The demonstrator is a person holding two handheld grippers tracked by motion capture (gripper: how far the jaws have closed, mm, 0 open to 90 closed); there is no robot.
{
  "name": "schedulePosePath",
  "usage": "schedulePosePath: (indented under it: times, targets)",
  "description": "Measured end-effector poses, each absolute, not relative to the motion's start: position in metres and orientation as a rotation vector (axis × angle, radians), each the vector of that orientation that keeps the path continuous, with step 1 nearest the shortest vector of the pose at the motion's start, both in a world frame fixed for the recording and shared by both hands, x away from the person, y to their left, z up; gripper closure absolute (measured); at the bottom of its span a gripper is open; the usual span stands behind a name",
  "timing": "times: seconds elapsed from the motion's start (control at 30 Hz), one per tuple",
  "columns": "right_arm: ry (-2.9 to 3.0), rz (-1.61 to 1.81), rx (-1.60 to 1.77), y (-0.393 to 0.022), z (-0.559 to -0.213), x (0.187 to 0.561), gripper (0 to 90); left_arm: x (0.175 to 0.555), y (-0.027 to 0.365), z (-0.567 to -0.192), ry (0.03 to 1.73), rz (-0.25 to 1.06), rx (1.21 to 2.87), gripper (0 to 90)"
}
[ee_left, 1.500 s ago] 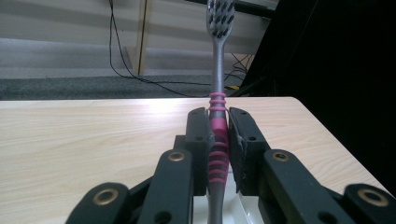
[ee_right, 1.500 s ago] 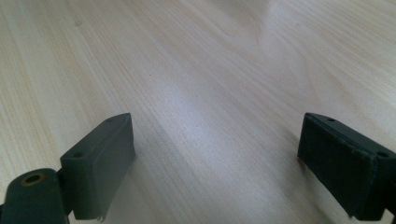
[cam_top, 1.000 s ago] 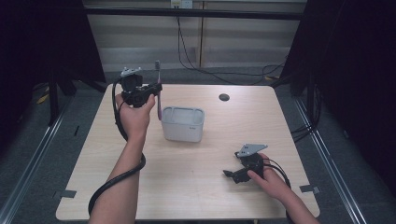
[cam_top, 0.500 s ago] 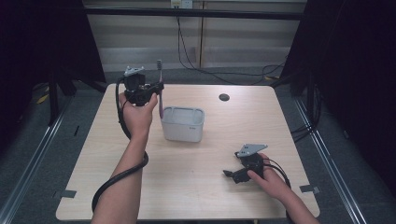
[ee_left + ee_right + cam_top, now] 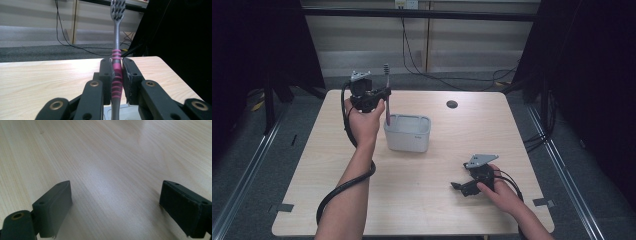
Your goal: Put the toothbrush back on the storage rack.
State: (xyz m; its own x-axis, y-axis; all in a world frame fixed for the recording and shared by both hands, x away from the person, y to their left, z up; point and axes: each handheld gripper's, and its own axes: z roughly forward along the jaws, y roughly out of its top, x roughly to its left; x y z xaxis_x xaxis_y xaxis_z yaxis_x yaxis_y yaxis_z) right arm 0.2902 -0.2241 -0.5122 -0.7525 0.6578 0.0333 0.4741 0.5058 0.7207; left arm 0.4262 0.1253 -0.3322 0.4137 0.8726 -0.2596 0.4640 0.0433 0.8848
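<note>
Over the last second little had changed: in the high view our left claw (image 5: pixel 382 95) sat a touch farther right and nearer the rim of the grey plastic tub (image 5: pixel 408 132) than a second earlier, with the toothbrush (image 5: pixel 387 92) upright in it throughout. Our right claw (image 5: pixel 462 187) had kept its place at the lower right of the frame, resting on the worktop (image 5: pixel 512 130).

In the left gripper view the left claw (image 5: pixel 117 80) was closed tight on the toothbrush (image 5: pixel 116 75), its pads pinching the pink-ribbed grip, the bristle head at the top of the frame and the handle's lower end running down toward the tub's pale rim (image 5: pixel 107 113) at the bottom edge. In the high view the brush stood at the upper left of centre, its tail just at the tub's near-left corner. We judged that the brush was lined up over the tub and close to being lowered in, though we could not tell whether its tip was already inside.

In the right gripper view the right claw (image 5: pixel 115 205) stood wide open over bare wood, holding nothing.

We counted one toothbrush, one tub, two claws, and one dark round spot (image 5: pixel 452 104) near the worktop's far edge
</note>
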Motion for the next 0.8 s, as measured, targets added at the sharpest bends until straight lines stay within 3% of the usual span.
schedulePosePath:
  times: [0.8]
  targets:
    - [2.504, 1.086, 0.961, -0.224, -0.512, 0.29, 10.3, 0.434, 0.119, -0.345, 1.22, 0.467, 1.595, 79.0]
